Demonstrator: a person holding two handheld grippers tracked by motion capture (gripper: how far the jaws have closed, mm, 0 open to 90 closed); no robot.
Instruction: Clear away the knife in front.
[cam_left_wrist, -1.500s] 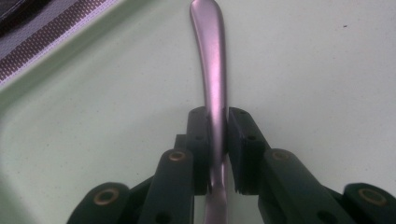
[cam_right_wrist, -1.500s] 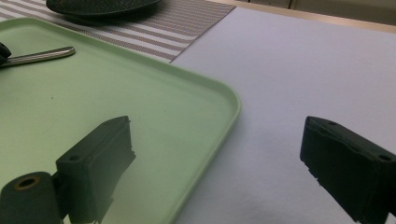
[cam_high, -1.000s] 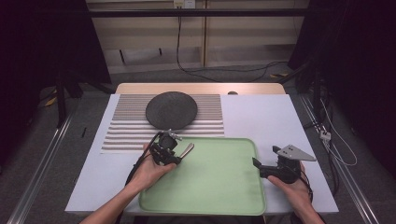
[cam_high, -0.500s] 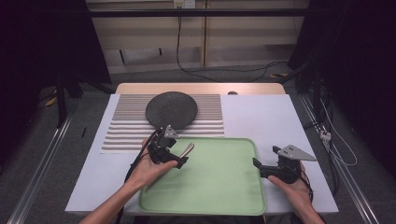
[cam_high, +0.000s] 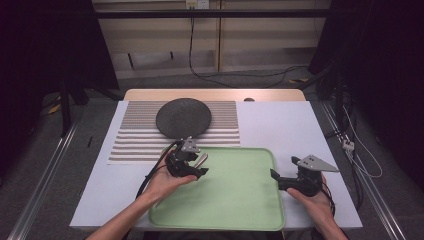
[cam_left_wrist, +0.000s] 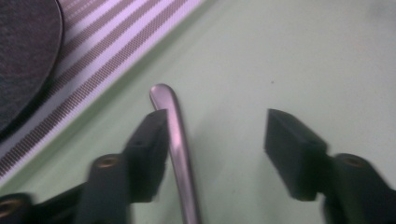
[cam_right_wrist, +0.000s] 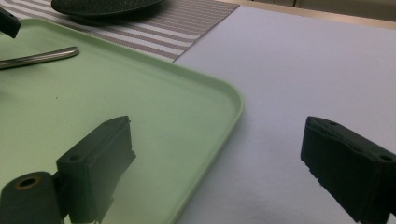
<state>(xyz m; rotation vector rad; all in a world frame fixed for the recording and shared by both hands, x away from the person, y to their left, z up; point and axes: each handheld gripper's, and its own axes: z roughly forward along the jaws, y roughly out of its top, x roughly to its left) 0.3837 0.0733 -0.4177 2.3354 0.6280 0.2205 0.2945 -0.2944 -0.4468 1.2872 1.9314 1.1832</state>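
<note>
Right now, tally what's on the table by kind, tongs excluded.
Green tray: 1
Dark round plate: 1
Striped placemat: 1
Metal utensil handle, lying on the tray between the open left tongs; its working end is hidden: 1
Total: 4

Pale green tray (cam_high: 235, 200), brown-and-white striped mat (cam_high: 135, 140), dark grey round plate (cam_high: 183, 117), silver metal handle (cam_left_wrist: 175, 135), black grippers.
</note>
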